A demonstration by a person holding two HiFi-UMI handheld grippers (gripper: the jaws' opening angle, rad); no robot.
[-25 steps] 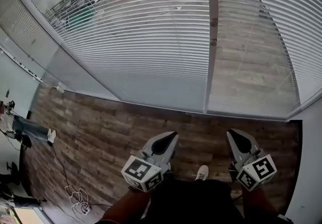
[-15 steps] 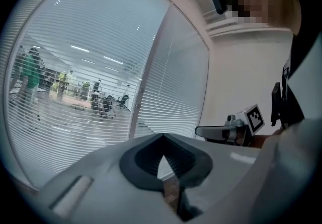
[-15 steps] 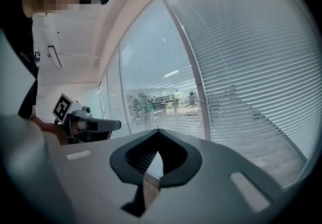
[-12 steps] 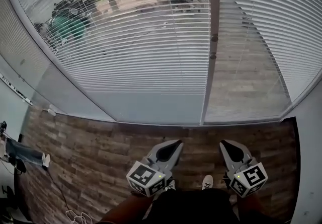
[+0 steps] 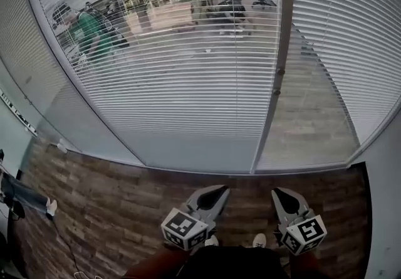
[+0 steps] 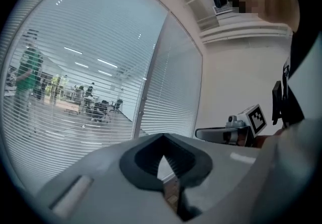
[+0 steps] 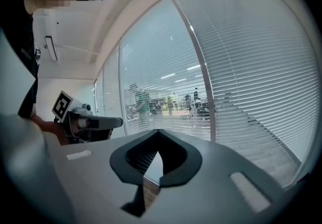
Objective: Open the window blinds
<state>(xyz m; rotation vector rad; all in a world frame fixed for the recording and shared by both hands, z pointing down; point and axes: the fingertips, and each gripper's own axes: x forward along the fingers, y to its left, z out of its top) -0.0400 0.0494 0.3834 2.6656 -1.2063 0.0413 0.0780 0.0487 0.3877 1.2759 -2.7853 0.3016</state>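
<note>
- The blinds point(image 5: 188, 83) hang down over the whole glass wall, well ahead of both grippers. The office beyond shows through the middle pane's slats, while the right pane point(image 5: 338, 52) looks more shut.
- The left gripper point(image 5: 217, 191) and right gripper point(image 5: 280, 194) sit low at the waist, side by side, aimed at the glass. Each has its jaws together on nothing, which I'd judge a carrying posture, not a reach.
- See-through slats fit blinds already tilted open, or ones still to be raised.
</note>
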